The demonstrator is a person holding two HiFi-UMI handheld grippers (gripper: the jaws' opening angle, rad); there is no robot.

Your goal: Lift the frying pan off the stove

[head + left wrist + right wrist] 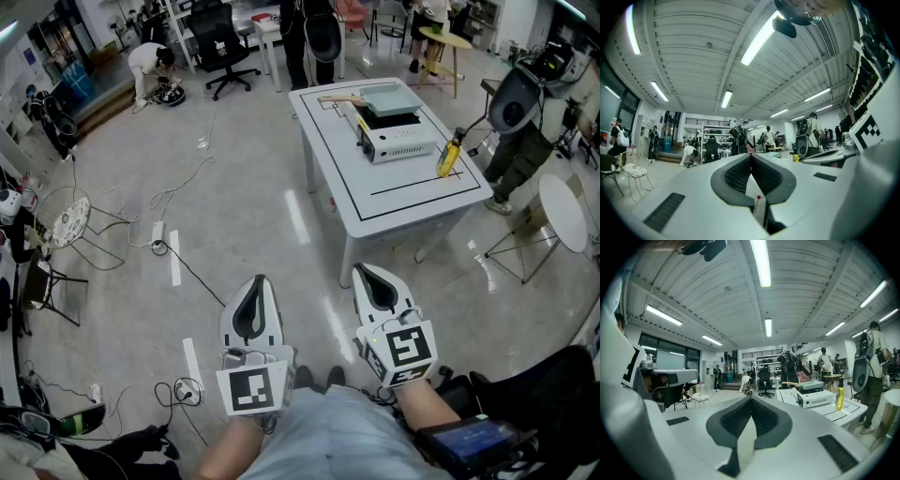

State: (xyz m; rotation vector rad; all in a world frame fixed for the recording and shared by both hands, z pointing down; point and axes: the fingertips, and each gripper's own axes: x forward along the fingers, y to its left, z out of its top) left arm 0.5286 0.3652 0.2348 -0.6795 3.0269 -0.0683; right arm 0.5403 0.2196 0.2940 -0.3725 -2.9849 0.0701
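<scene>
Pan (392, 99): sits on the stove (398, 142), on the table (375, 211) at 1 o'clock, well apart from both grippers.
Left gripper (259, 281): jaws together, empty.
Right gripper (366, 274): jaws together, empty.
Progress: not begun; approach, grasp and lift all remain.

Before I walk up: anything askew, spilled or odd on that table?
Nothing stands out. The pan sits level on the stove, the bottle stands upright beside it, and the table shows no spill. Only loose cables trail across the floor to its left.
</scene>
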